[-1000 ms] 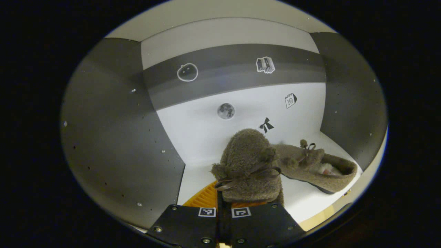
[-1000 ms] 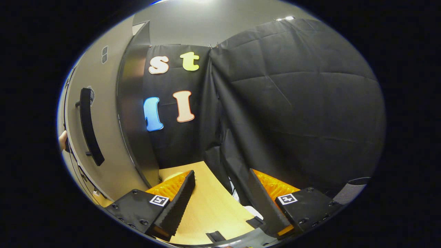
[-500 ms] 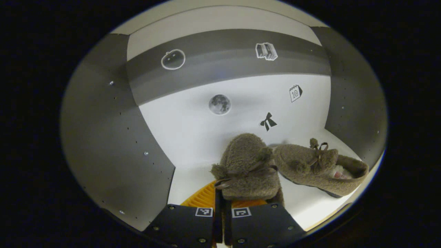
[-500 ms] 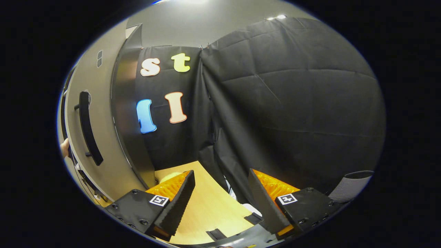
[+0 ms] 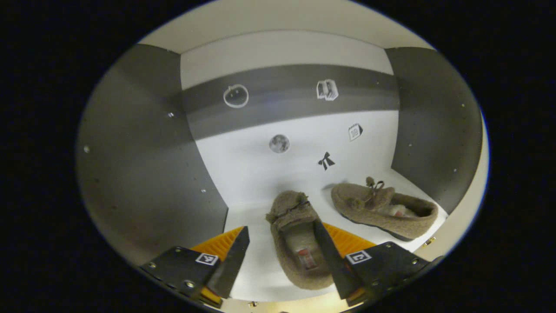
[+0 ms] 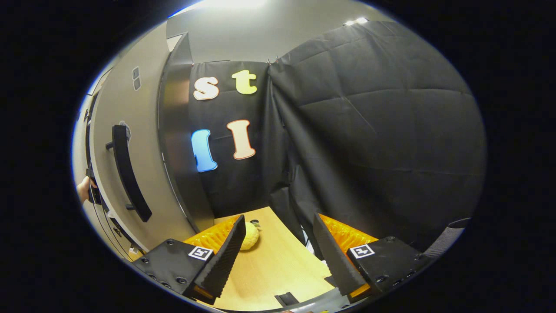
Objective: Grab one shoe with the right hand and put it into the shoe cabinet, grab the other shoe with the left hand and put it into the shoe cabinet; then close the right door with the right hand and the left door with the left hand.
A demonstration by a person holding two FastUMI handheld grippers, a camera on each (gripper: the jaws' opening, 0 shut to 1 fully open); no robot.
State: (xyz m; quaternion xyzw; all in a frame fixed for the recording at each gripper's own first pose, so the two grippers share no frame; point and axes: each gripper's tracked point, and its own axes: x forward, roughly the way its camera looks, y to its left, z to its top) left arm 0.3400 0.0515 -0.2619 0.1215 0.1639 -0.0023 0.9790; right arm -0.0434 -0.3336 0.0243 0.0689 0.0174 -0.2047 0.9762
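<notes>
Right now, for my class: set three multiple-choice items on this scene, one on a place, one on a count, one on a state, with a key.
1. Where do the shoes lie?
A. on the cabinet's white shelf
B. on the wooden table
C. in a gripper

2. How many shoes are in the cabinet?
A. one
B. two
C. three

3. How is the left gripper?
A. shut on a shoe
B. shut, empty
C. open

Key:
1 A: the near shoe and the far shoe rest on the shelf.
2 B: only these two show.
3 C: the left gripper has its fingers spread either side of the near shoe.
</notes>
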